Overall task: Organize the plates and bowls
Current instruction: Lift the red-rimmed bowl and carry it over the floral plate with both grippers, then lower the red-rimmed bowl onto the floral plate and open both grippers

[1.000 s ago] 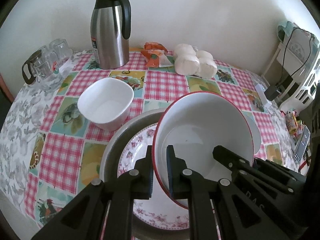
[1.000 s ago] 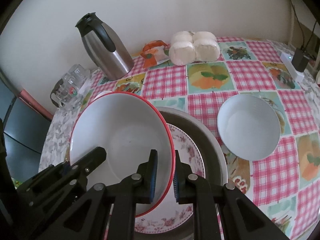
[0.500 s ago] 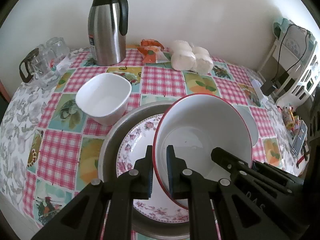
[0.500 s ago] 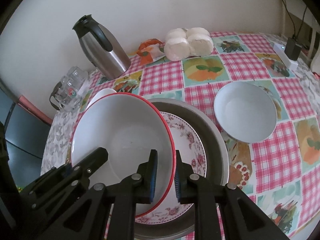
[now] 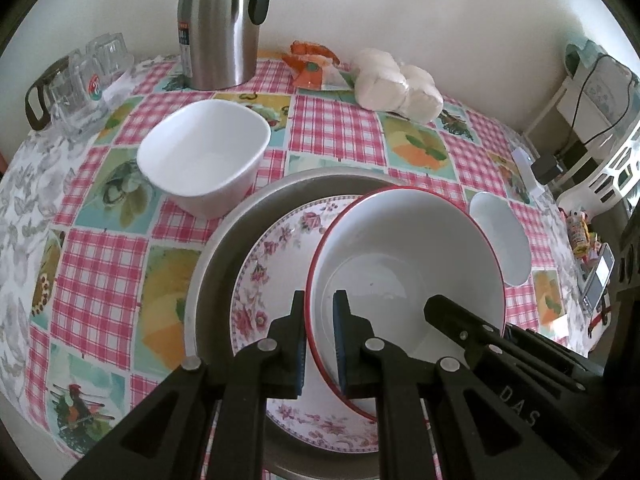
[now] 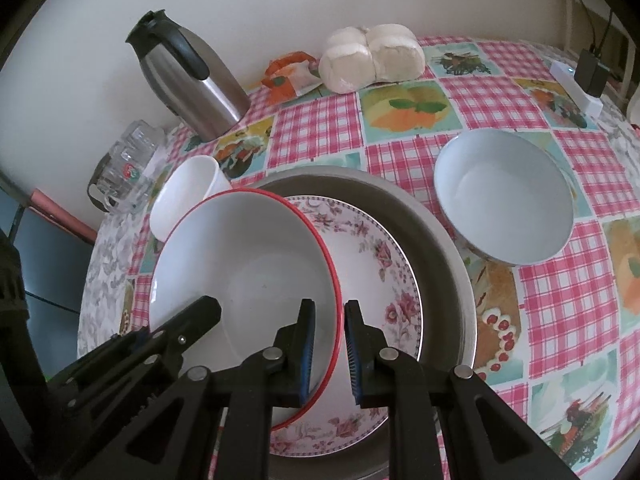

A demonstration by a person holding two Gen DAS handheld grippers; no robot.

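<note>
A red-rimmed white bowl [image 5: 404,256] [image 6: 248,264] is held over a floral plate [image 5: 276,264] [image 6: 384,272] that lies in a grey metal dish [image 5: 216,248] [image 6: 436,240]. My left gripper [image 5: 319,336] is shut on the bowl's left rim. My right gripper [image 6: 330,344] straddles its right rim with a small gap at the outer pad. A white squarish bowl [image 5: 204,156] [image 6: 184,196] sits to the left, a pale round bowl [image 6: 504,196] [image 5: 500,240] to the right.
At the back stand a steel thermos [image 5: 220,20] [image 6: 192,76], glass mugs [image 5: 76,88] [image 6: 128,164], an orange packet [image 5: 312,64] and wrapped white rolls [image 5: 396,84] [image 6: 372,56]. A charger and power strip [image 6: 580,80] lie at the far right edge of the checked tablecloth [image 5: 100,272].
Both grippers and the red-rimmed bowl have sunk lower toward the floral plate. The right gripper's jaws have parted slightly around the rim.
</note>
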